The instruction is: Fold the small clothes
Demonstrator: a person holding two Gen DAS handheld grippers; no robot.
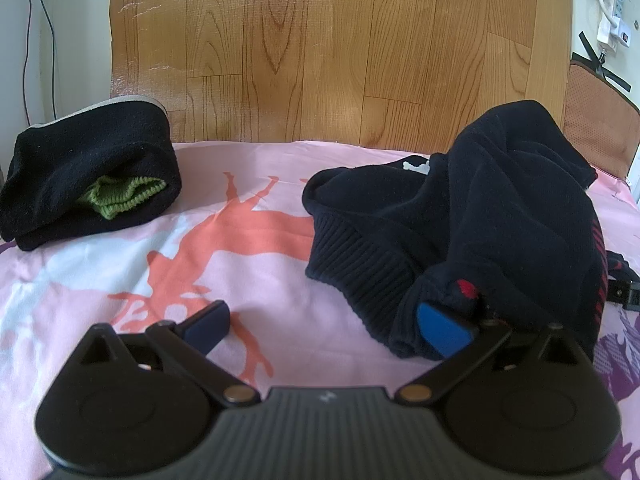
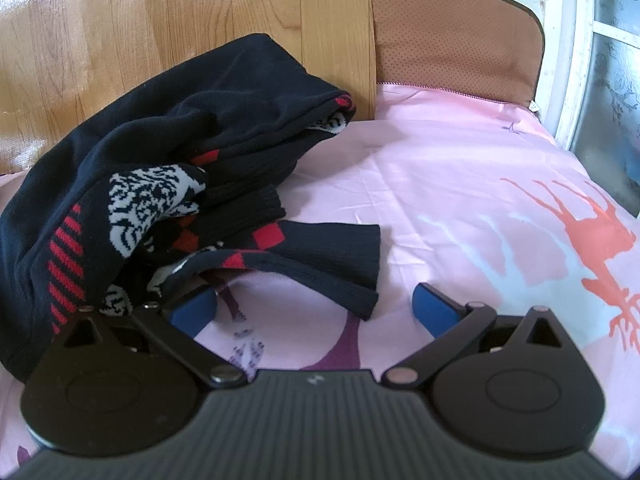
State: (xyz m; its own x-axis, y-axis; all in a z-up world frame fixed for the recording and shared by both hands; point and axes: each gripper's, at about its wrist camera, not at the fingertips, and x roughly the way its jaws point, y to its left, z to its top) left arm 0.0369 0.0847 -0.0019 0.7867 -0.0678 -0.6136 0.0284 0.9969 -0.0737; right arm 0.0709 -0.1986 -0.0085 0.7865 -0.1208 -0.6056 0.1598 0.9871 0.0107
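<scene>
1. A crumpled dark navy sweater [image 1: 500, 216] with red and white patterning is seen heaped on the pink printed bedsheet [image 1: 248, 264], toward its far right side, against the wooden headboard [image 1: 320, 48].
2. The left gripper [image 1: 324, 326] is held with jaws spread wide; its right finger is pressed into the sweater's hem, nothing clamped.
3. The right gripper [image 2: 314, 308] is likewise spread open, a ribbed cuff [image 2: 340, 264] lying between its fingers.
4. A folded black garment [image 1: 88, 176] with green knit inside is noted at far left.

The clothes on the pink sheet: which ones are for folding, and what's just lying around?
For the job:
crumpled navy knitted sweater with red stripes
folded black fleece bundle with green knit inside

Just there:
pink printed bedsheet
brown cushion
white power strip
</scene>
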